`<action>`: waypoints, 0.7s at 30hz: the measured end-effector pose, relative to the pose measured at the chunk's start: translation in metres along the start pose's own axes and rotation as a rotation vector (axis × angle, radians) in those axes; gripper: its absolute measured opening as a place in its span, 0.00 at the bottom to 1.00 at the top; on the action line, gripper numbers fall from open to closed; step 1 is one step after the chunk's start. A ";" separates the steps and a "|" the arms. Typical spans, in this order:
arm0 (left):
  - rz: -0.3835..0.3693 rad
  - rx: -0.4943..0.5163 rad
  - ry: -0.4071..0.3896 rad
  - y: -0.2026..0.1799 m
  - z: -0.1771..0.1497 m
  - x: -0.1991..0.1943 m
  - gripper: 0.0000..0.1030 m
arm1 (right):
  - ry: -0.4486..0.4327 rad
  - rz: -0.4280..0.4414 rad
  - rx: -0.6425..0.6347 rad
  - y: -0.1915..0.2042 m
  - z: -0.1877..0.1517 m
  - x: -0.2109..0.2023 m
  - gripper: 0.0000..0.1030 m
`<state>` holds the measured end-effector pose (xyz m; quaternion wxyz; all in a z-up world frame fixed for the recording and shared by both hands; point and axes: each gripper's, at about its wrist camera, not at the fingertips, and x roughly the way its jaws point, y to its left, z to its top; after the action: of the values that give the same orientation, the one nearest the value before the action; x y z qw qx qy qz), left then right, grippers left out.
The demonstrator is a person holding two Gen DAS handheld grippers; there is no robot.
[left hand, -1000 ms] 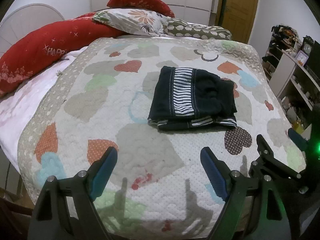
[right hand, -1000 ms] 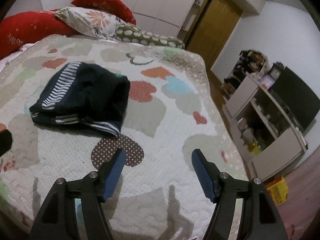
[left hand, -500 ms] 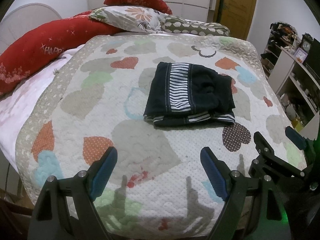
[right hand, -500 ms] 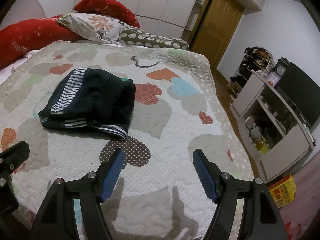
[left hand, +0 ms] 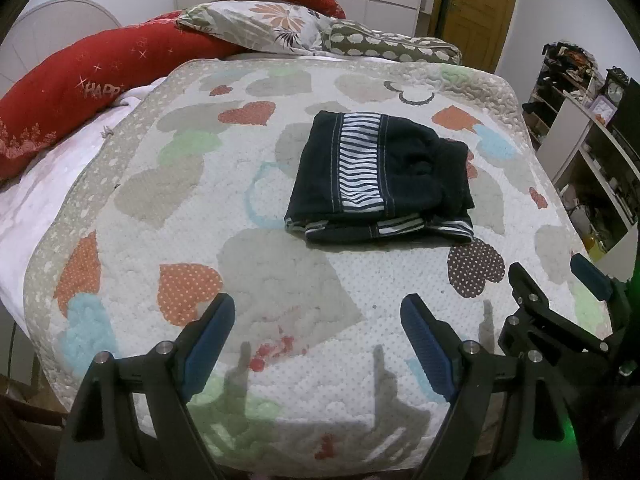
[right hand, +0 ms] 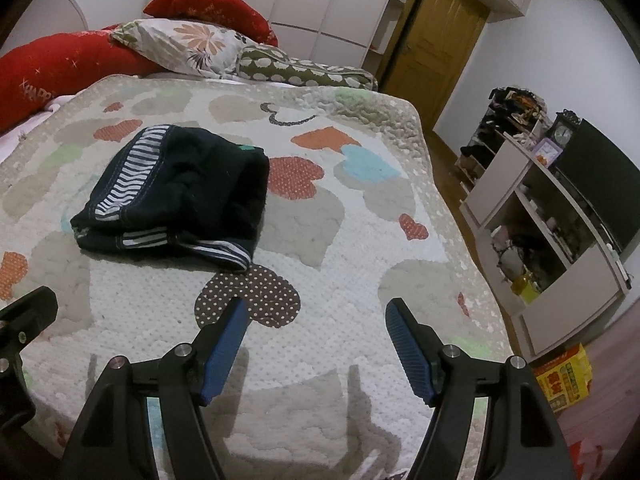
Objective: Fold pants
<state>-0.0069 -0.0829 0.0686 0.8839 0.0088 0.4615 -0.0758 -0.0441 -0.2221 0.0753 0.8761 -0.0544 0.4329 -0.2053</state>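
The dark navy pants with a white striped band lie folded into a compact stack on the heart-patterned quilt. They also show in the right wrist view, left of centre. My left gripper is open and empty, hovering over the quilt's near edge, well short of the pants. My right gripper is open and empty, over the quilt to the right of the pants. It also shows in the left wrist view at the right edge.
Red bolster and patterned pillows lie at the head of the bed. A shelf unit with clutter stands right of the bed. A wooden door is behind. A yellow box sits on the floor.
Both grippers have drawn back and up from the folded pants, which now look smaller and farther. The pants have not moved. Both grippers stay open.
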 end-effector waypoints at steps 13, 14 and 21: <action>-0.001 0.003 0.019 0.000 0.000 0.006 0.82 | 0.010 0.005 -0.001 0.001 -0.002 0.003 0.73; 0.000 0.005 0.020 -0.001 -0.001 0.006 0.82 | 0.010 0.006 -0.001 0.001 -0.001 0.003 0.73; 0.001 0.005 0.030 0.001 -0.001 0.011 0.82 | 0.021 0.016 0.004 0.000 -0.004 0.009 0.73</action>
<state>-0.0015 -0.0834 0.0592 0.8769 0.0122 0.4745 -0.0762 -0.0428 -0.2256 0.0666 0.8733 -0.0471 0.4420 -0.1995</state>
